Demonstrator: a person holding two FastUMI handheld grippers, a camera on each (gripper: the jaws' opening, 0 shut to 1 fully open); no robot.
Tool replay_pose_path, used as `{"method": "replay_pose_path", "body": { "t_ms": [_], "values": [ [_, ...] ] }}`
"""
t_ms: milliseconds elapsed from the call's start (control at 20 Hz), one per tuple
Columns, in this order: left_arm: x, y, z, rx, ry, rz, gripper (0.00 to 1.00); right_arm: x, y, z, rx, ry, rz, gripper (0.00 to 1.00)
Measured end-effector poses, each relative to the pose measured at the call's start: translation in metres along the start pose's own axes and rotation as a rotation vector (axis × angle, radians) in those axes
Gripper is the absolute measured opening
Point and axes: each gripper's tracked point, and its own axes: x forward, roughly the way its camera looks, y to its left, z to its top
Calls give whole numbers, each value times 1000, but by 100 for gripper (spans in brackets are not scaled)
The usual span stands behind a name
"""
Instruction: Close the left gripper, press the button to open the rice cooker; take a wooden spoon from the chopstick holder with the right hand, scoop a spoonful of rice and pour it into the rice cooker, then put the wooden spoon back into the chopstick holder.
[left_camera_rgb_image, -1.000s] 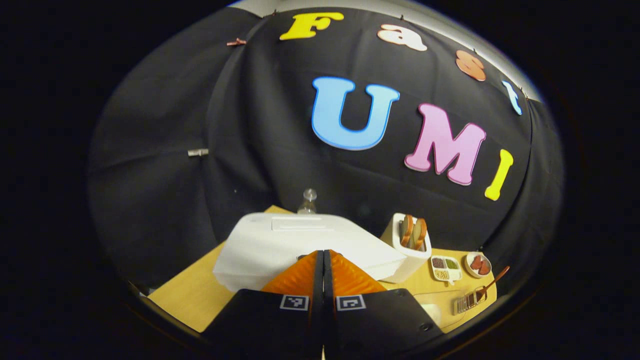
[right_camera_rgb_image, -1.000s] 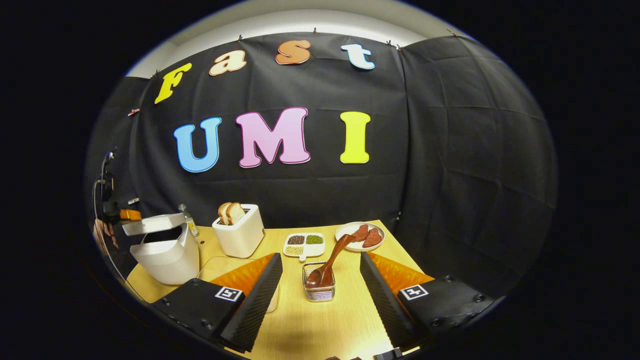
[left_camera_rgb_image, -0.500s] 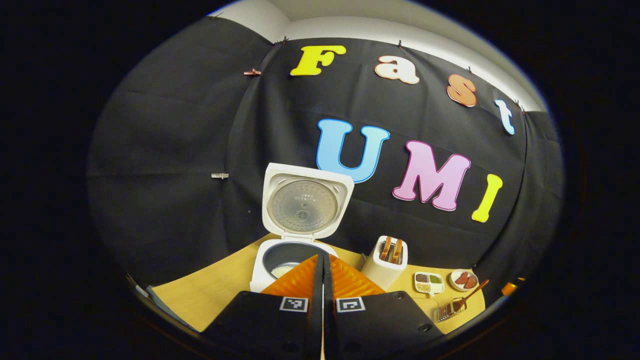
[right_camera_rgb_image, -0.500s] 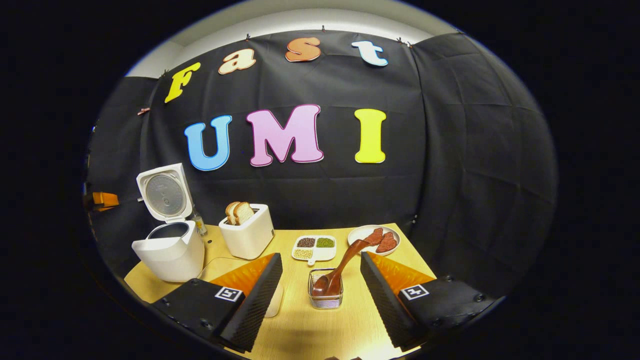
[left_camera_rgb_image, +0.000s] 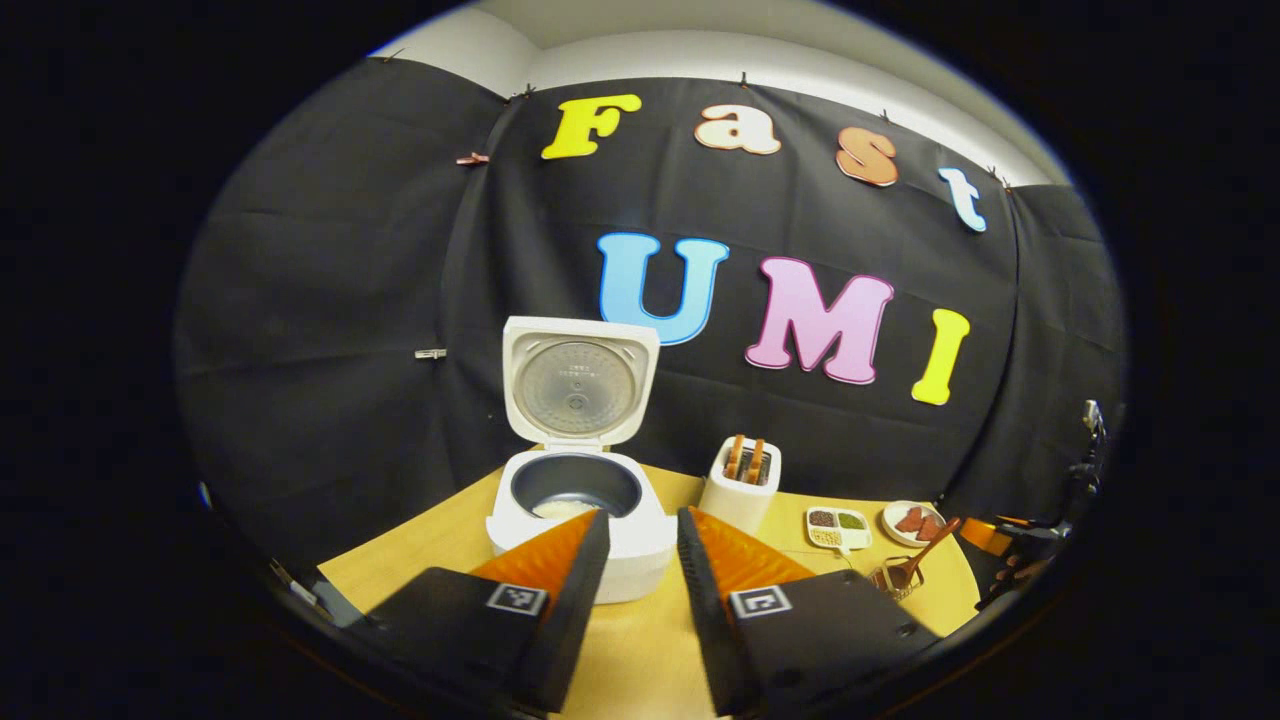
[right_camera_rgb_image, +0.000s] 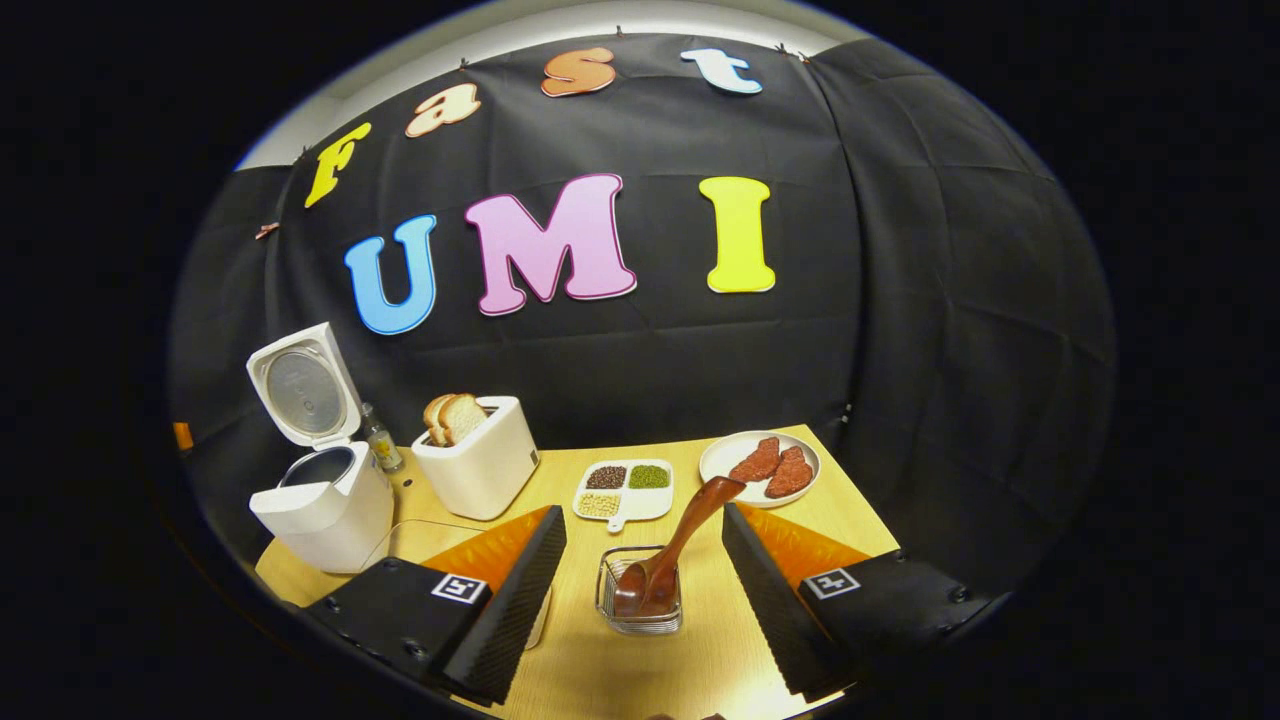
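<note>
The white rice cooker (left_camera_rgb_image: 575, 530) stands open, lid (left_camera_rgb_image: 580, 385) upright, with a pale patch inside the dark pot. My left gripper (left_camera_rgb_image: 642, 520) is open just in front of it, touching nothing. In the right gripper view the cooker (right_camera_rgb_image: 320, 510) sits at the far left. A brown wooden spoon (right_camera_rgb_image: 680, 535) leans bowl-down in the clear wire chopstick holder (right_camera_rgb_image: 640, 605). My right gripper (right_camera_rgb_image: 642, 515) is open, one finger on each side of the holder and a little short of it. The same spoon (left_camera_rgb_image: 925, 555) and holder (left_camera_rgb_image: 893, 580) sit far right in the left gripper view.
A white toaster (right_camera_rgb_image: 480, 460) with bread, a divided dish of grains (right_camera_rgb_image: 625, 490) and a plate of red slices (right_camera_rgb_image: 760, 465) stand behind the holder. A small bottle (right_camera_rgb_image: 378, 440) stands behind the cooker. A white object (right_camera_rgb_image: 540, 615) is partly hidden behind my right gripper's left finger.
The cooker's lid swung from nearly shut to fully upright. My left gripper drew back from the cooker and went from shut to open. The right gripper edged nearer the holder.
</note>
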Motion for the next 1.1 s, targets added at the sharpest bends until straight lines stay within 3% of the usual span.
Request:
{"method": "replay_pose_path", "body": {
  "t_ms": [150, 200, 600, 800, 850, 1000, 1100],
  "values": [
    [-6, -20, -12, 33, 11, -26, 77, 22, -14, -16, 10, 54, -19, 98],
    [-7, -25, -15, 40, 16, -26, 98, 31, -16, -22, 11, 72, -15, 98],
    [-11, -29, -50, 65, 97, 24, 99, 105, -24, -77, 30, 205, 10, 98],
    [-23, -10, -69, 81, 146, 65, 98, 137, -24, -83, 128, 201, 18, 98],
    [-23, -8, -75, 84, 158, 71, 98, 142, -23, -83, 146, 203, 22, 84],
    [-24, -4, -88, 74, 189, 72, 99, 153, -25, -87, 169, 224, 11, 66],
    [-23, -4, -91, 69, 193, 59, 99, 154, -28, -88, 166, 224, -14, 24]
  ]
}}
